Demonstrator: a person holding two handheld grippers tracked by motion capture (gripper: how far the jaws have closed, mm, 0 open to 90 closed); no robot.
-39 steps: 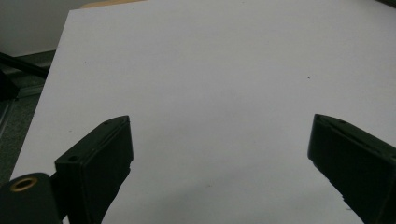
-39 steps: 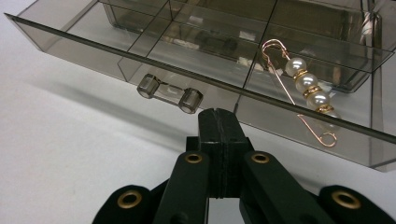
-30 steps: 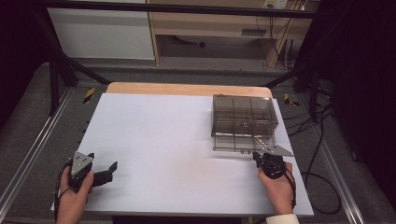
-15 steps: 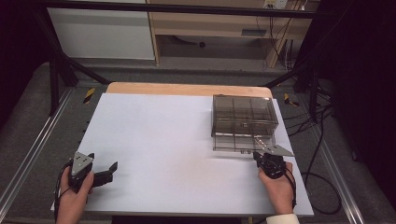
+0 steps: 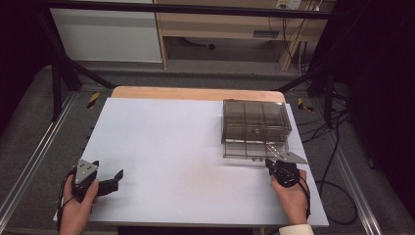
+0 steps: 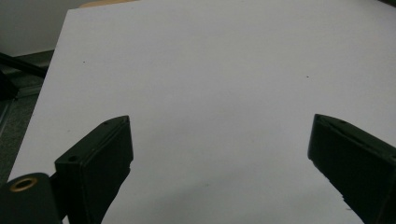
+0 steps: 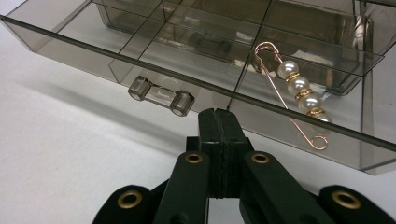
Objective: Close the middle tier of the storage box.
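A smoky clear drawer box (image 5: 254,117) stands on the right of the white table (image 5: 181,142). Its lower drawer (image 7: 196,56) is pulled out toward me and is divided into compartments. A gold pin with several pearls (image 7: 299,93) lies in a front compartment, right of the drawer's clear handle (image 7: 161,97). My right gripper (image 7: 217,115) is shut with nothing between its jaws, its tip just in front of the drawer's front wall; in the high view the right gripper (image 5: 269,162) sits at the drawer's near right corner. My left gripper (image 6: 219,135) is open over bare table, at the front left (image 5: 116,177).
A wooden strip (image 5: 195,93) runs along the table's far edge. Metal rails (image 5: 36,147) flank the table. Cables (image 5: 337,161) hang off the right side. White and wooden cabinets (image 5: 107,34) stand behind.
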